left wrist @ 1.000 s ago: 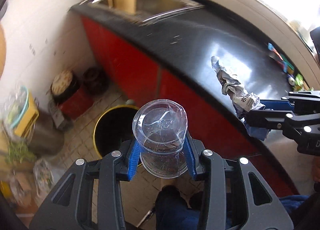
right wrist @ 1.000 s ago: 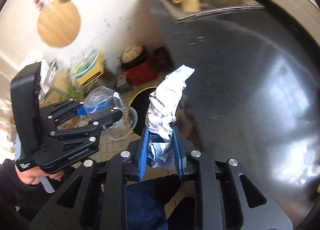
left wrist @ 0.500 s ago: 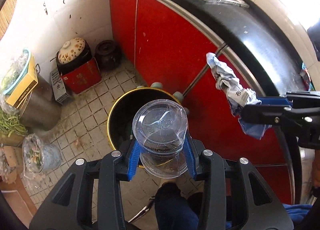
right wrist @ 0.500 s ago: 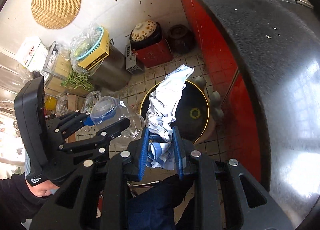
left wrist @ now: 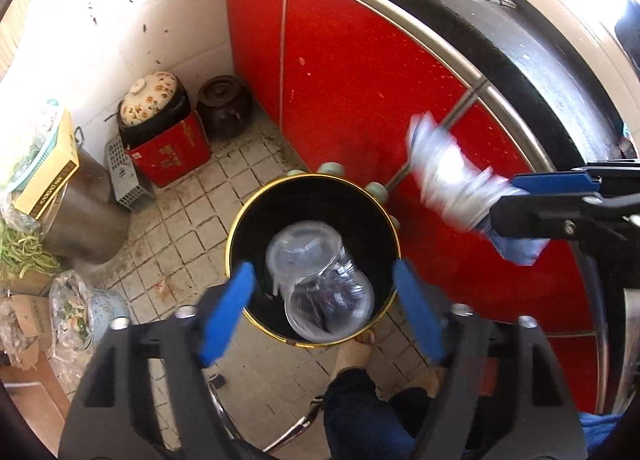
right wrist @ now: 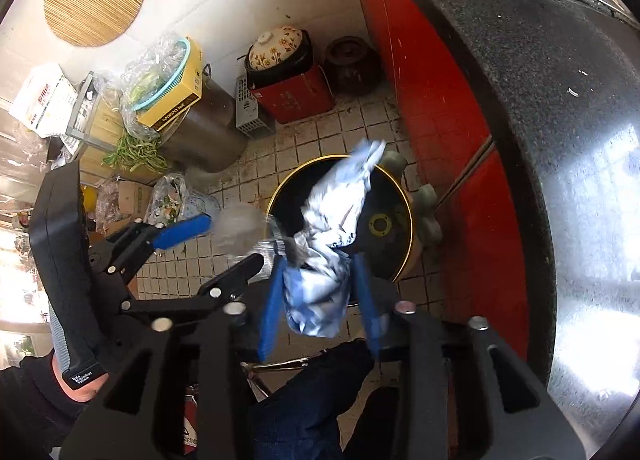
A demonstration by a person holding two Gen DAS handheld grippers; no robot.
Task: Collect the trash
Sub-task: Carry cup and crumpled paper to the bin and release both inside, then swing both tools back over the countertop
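Observation:
My left gripper [left wrist: 324, 308] is open above a black trash bin with a gold rim [left wrist: 240, 219]. A clear plastic cup [left wrist: 320, 280] is loose between the spread fingers, falling over the bin's mouth. My right gripper [right wrist: 318, 292] holds a crumpled white and blue wrapper [right wrist: 332, 227] over the same bin [right wrist: 408, 219]; its fingers have widened and the wrapper looks blurred, touching them loosely. In the left wrist view the wrapper [left wrist: 452, 179] sits to the right of the bin. In the right wrist view the cup [right wrist: 240, 227] shows blurred at the left gripper's tips.
Red cabinet doors [left wrist: 360, 71] and a black countertop [right wrist: 560, 139] rise right behind the bin. A red box with a floral-lidded pot [left wrist: 160, 131], a dark jar [left wrist: 224, 103], a steel pot [right wrist: 200, 127] and bags of vegetables [left wrist: 72, 312] crowd the tiled floor at left.
My left gripper has opened and let go of the cup, which drops toward the bin. Both grippers moved closer over the bin. The right gripper's fingers have spread slightly around the wrapper.

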